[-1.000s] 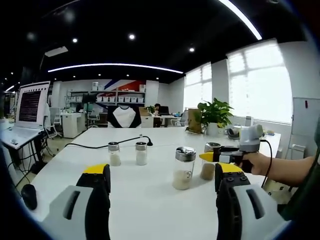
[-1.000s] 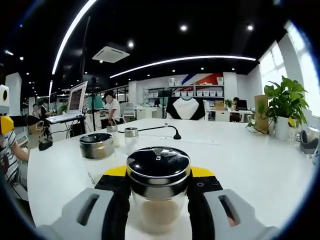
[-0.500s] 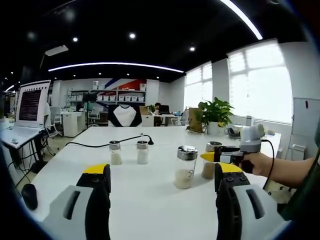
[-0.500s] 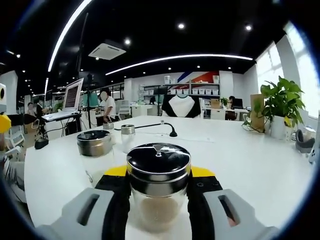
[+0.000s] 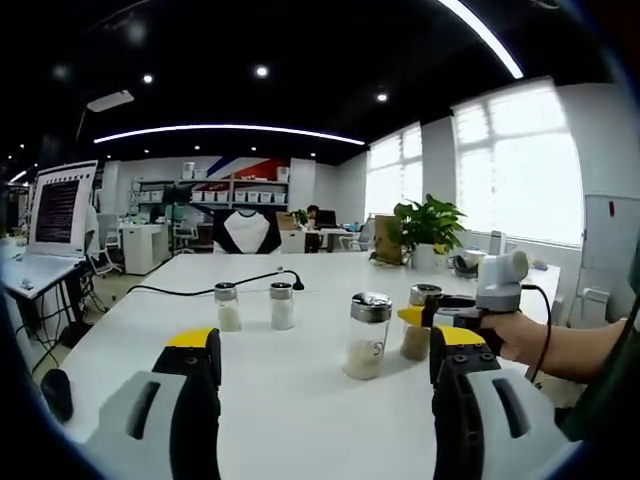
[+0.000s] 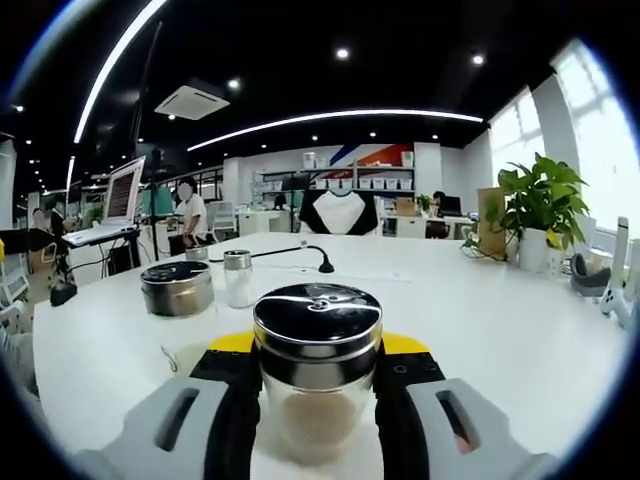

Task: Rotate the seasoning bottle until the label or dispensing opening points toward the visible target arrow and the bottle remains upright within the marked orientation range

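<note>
On the white table [image 5: 300, 380], right tongs [image 6: 318, 375] pinch an upright seasoning bottle [image 6: 318, 375]; left tongs [image 5: 325, 345] spread.

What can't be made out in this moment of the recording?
- Target arrow and orientation marks: none discernible on the table in either view.
- Held bottle, right gripper view: its label is hidden, sides covered by the right tool.
- Same bottle, left gripper view: too small, partly behind that tool.
- Nearer bottle, left gripper view: label too small to read.
- Lid opening direction: glare blurs it.
</note>
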The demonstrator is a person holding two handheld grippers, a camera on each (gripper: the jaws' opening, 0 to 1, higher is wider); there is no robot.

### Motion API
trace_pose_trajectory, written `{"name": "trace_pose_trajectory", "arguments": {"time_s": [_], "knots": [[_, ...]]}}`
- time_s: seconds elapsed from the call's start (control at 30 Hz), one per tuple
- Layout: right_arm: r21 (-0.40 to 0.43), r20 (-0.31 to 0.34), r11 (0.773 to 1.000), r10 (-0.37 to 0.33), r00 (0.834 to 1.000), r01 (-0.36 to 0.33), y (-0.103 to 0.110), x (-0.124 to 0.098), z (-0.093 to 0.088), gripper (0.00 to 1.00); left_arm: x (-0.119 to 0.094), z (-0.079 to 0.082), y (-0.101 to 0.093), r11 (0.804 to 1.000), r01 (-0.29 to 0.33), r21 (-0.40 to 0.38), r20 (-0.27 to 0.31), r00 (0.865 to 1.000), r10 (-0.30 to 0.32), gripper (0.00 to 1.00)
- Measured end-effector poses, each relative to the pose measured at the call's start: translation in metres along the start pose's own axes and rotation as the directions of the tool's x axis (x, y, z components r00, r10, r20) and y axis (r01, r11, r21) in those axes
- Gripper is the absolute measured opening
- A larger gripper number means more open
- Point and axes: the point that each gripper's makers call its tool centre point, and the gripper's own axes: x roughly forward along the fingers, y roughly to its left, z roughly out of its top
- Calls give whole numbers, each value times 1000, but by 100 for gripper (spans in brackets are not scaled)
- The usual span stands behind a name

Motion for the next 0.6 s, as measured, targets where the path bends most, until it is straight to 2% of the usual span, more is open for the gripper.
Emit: {"name": "trace_pose_trajectory", "arguments": {"time_s": [0.1,0.17,0.23,0.33,0.6], "knots": [[7,6,1000,-24,1000,24,0,0,0,42,0,0,0,1000,3,9,-4,1000,-3,91],[20,21,994,-107,994,106,-9,-3,0,42,0,0,1,1000,-1,9,-3,1000,1,91],[21,26,996,-86,996,85,-7,-1,0,42,-1,3,5,1000,-11,16,6,1000,11,91],[15,22,996,-91,996,90,-8,0,0,42,-3,3,8,1000,-22,16,8,1000,22,91],[25,14,987,-159,987,158,-9,-1,0,42,-2,-1,11,1000,-25,3,0,1000,25,91]]}}
